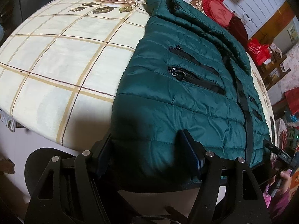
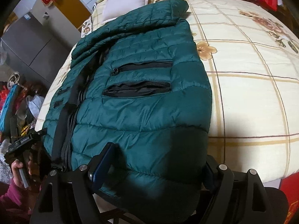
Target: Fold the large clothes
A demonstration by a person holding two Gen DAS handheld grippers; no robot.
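Observation:
A dark green puffer jacket [image 1: 186,100] [image 2: 145,115] lies flat on the bed, front up, with black zip pockets and a sleeve [image 2: 130,24] folded across its upper part. My left gripper [image 1: 146,149] stands open astride the jacket's near left hem corner: one finger beside the edge, the other resting on the fabric. At the near right hem corner my right gripper [image 2: 157,162] straddles the fabric the same way, jaws wide apart. Each view also catches the other gripper at its edge: the right gripper [image 1: 280,155] and the left gripper [image 2: 22,141], held in a hand [image 2: 17,168].
The bed sheet [image 1: 56,65] [image 2: 252,93] is cream with tan checks and flowers. A white pillow [image 2: 127,0] and red cushions [image 1: 218,9] lie at the head. Red bags [image 1: 257,50], a grey cabinet [image 2: 31,43] and floor clutter [image 2: 28,108] flank the bed.

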